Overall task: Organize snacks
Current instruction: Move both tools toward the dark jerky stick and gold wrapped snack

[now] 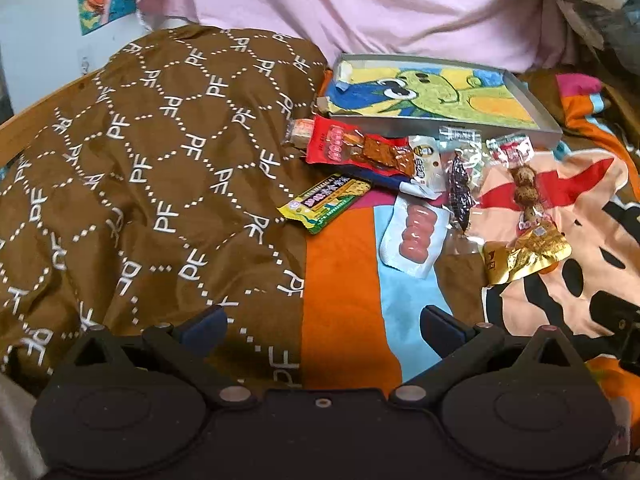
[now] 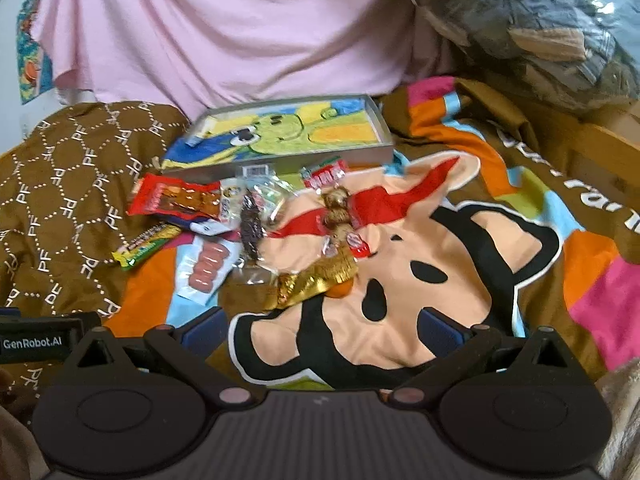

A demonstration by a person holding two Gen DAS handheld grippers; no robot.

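Several wrapped snacks lie scattered on a bedspread just in front of a shallow grey tray point(image 1: 546, 116) point(image 2: 378, 132) lined with a cartoon picture. Among them are a red packet point(image 1: 352, 150) point(image 2: 168, 200), a yellow-green bar point(image 1: 326, 202) point(image 2: 146, 246), a pink sausage pack point(image 1: 414, 234) point(image 2: 206, 266), a dark packet point(image 1: 459, 188) point(image 2: 251, 224), a meatball skewer pack point(image 1: 524, 184) point(image 2: 336, 210) and a gold foil packet point(image 1: 524, 254) point(image 2: 316, 284). My left gripper point(image 1: 323, 326) is open, short of the snacks, nothing between its fingers. My right gripper point(image 2: 323, 330) is open too, just below the gold packet.
A brown quilt point(image 1: 140, 160) with a white "PF" pattern is bunched at the left. A colourful cartoon blanket point(image 2: 440, 260) covers the bed under the snacks. Pink cloth point(image 2: 220, 28) hangs behind the tray. A plastic-wrapped bundle point(image 2: 540, 20) sits at the back right.
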